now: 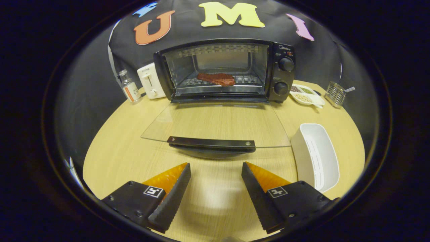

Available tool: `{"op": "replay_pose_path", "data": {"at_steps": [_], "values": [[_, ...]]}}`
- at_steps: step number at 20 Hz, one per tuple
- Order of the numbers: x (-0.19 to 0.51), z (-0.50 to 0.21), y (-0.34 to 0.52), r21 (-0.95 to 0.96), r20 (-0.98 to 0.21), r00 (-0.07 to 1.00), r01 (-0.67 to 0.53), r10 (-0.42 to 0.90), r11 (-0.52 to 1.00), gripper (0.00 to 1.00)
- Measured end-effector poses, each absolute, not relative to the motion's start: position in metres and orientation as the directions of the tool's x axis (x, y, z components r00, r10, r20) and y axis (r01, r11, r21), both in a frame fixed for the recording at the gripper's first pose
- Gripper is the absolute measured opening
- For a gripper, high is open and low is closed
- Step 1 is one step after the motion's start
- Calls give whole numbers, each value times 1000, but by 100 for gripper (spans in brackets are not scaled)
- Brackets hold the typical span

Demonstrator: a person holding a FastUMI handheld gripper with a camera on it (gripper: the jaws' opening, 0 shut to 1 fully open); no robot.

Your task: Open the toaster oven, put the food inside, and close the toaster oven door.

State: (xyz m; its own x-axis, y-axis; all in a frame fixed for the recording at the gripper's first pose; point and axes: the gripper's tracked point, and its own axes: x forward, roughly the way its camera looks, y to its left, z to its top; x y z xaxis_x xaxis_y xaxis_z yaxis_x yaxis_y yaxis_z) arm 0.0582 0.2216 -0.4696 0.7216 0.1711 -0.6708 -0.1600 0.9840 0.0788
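Note:
The black toaster oven [282,72] stands at the back of the round wooden table [114,148]. Its glass door [215,122] lies folded down flat, with the black handle [211,144] at the door's front edge, nearest me. A reddish-brown slab of meat [216,79] rests on the wire rack inside the oven. My gripper [216,166] hangs over the table just short of the handle, its fingers open and nothing between them.
A white rectangular tray [317,156] lies to the right of the door. A white toaster [151,80] and a small bottle [130,87] stand left of the oven. A divided dish of grains [306,94] and a wire holder [335,93] sit to its right.

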Motion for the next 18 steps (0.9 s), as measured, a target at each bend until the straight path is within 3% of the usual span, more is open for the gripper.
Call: {"op": "replay_pose_path", "data": {"at_steps": [9, 18], "values": [[71, -473, 221, 57, -697, 700, -162, 155, 985, 97], [77, -421, 224, 79, -672, 720, -162, 172, 984, 97]]}}
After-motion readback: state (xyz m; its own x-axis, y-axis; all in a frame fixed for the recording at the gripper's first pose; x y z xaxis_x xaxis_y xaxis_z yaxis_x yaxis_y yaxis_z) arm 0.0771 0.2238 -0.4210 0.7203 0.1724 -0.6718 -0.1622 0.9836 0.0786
